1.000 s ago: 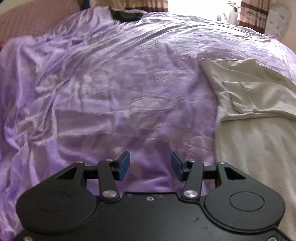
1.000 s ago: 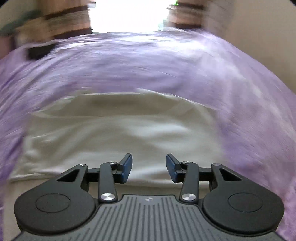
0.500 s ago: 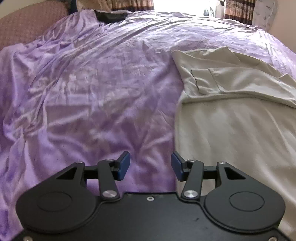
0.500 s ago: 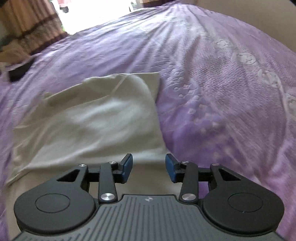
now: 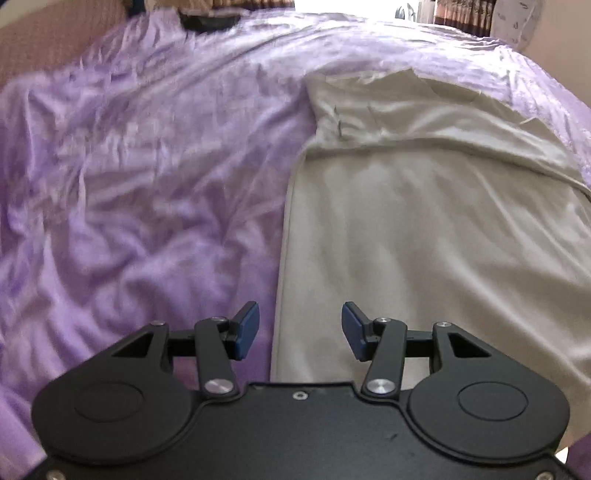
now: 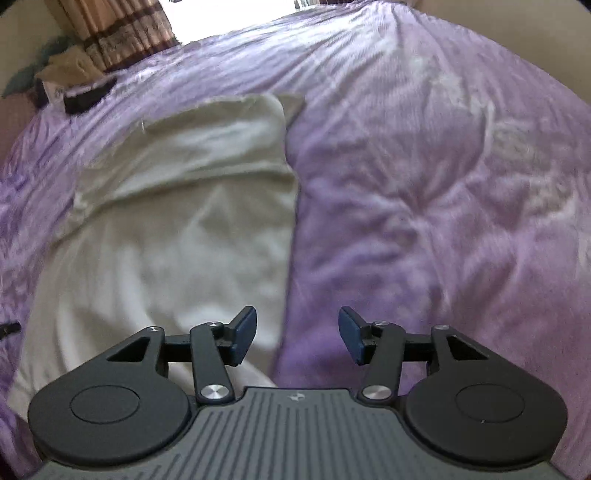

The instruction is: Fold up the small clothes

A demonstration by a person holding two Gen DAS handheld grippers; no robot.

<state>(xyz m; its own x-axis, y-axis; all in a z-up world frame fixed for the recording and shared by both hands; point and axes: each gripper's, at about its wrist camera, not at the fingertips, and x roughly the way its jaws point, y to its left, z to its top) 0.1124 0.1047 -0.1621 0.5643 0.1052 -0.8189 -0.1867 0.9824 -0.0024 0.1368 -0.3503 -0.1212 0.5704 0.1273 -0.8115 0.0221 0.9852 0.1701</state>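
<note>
We cannot make out the blurry dark thing (image 6: pixel 88 96) far off by the curtains (image 6: pixel 122 33). Our cream shirt (image 5: pixel 424 240) lies flat on the purple bedsheet (image 5: pixel 147 166). Our left gripper (image 5: pixel 300 328) hangs spread and empty; our right gripper (image 6: pixel 297 334) is opening, empty.

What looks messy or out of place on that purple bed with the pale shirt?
Nothing is damaged or spilled. The pale beige cloth shirt lies partly folded, its top flap's far corner poking out unevenly. The shiny purple bedsheet is heavily wrinkled. A dark object sits at the bed's far edge, too blurred to identify.
</note>
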